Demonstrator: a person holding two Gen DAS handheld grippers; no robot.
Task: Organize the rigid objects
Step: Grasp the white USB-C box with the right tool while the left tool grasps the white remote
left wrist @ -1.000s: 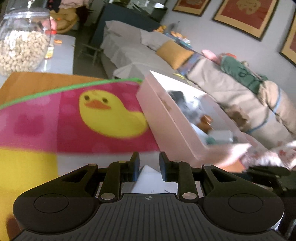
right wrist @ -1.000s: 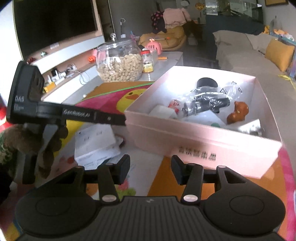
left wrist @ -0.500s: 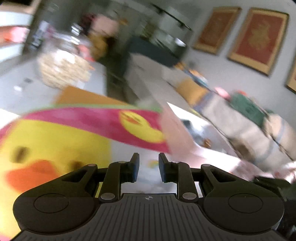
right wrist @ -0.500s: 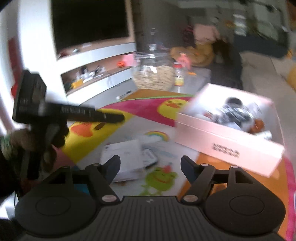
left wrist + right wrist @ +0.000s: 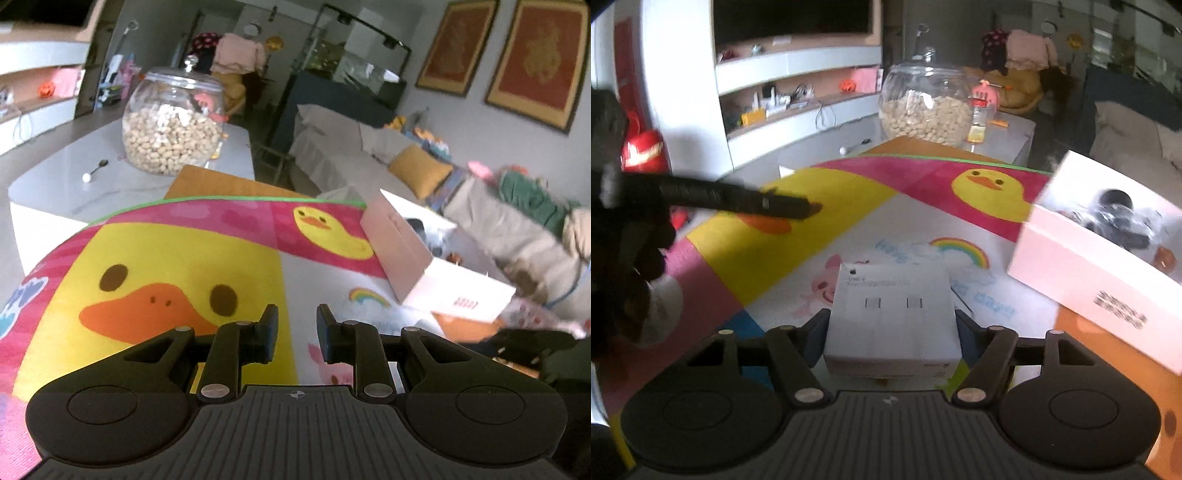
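A small white box (image 5: 892, 314) lies on the colourful play mat (image 5: 849, 206), right between the fingers of my right gripper (image 5: 892, 326). The jaws are closing and the pads sit against the box's two sides. The open pink box (image 5: 1089, 266) stands to the right, with black items and a small brown figure inside. My left gripper (image 5: 293, 325) hovers over the mat's big duck picture, shut with nothing between its fingers. The pink box (image 5: 406, 251) is to its right. In the right wrist view the left gripper (image 5: 809, 208) reaches in from the left, held by a dark gloved hand (image 5: 635, 258).
A large glass jar of nuts (image 5: 173, 136) stands on the grey table (image 5: 74, 177) beyond the mat, with a spoon (image 5: 94, 171) beside it. A small bottle (image 5: 979, 122) is next to the jar. A covered sofa (image 5: 369, 158) runs along the far right.
My right gripper swung left from the pink box, its jaws widened, and it came down around the white box. My left gripper swung left over the mat and stayed shut.
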